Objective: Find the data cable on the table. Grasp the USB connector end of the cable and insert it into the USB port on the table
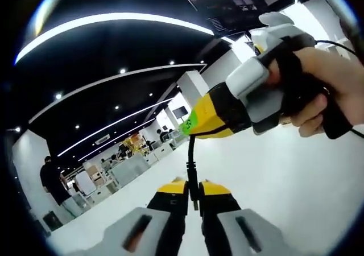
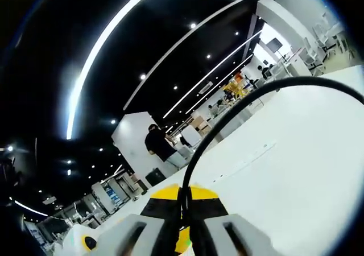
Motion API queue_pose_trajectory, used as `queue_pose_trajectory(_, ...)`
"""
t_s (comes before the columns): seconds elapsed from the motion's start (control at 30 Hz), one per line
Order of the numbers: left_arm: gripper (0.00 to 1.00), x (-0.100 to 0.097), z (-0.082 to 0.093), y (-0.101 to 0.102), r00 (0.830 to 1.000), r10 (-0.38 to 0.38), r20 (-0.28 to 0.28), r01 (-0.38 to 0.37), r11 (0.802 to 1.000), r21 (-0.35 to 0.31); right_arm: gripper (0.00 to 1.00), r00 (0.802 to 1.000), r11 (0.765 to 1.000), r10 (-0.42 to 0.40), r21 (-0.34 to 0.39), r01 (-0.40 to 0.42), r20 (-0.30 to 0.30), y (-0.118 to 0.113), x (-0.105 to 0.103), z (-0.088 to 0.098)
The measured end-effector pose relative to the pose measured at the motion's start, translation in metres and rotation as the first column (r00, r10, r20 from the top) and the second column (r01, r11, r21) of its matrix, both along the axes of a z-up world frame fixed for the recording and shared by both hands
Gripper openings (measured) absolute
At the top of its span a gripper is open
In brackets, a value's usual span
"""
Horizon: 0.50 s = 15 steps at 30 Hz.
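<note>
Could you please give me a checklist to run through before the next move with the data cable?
1. Left gripper shut on the cable: ok.
2. Right gripper shut on the cable: ok.
3. Cable run between the two grippers free of knots: ok; it hangs as one short span in the left gripper view.
4. USB connector end held in the jaws: cannot tell; the part that each gripper pinches is hidden.
5. USB port found on the table: cannot tell.
</note>
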<state>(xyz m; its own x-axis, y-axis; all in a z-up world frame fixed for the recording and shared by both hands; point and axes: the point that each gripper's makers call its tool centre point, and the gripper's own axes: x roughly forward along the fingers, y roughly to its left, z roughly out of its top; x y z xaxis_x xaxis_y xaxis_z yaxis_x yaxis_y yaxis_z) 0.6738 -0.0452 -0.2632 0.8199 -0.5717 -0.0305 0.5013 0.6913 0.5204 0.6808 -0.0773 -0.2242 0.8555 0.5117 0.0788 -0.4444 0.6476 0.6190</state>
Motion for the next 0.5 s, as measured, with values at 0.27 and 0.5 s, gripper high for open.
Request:
queue_pose_trajectory(0.27,0.07,0.0026,-0.0012,0.0023,1.000,0.000,-0.004,0.000,1.000,-0.010,0.06,1.000,1.000,0.001,0.025,0.000,-0.009,-0.0007,-0.0004,-0.0043)
queue_pose_trajectory(0.5,0.07,0.0058,-0.0009,0.0051,1.000,-0.010,-0.029,0.009,0.999,-0.034,0.10,0.997,0.994,-0.015,-0.105,0.024,0.081,0.0021,0.0008,-0.0042)
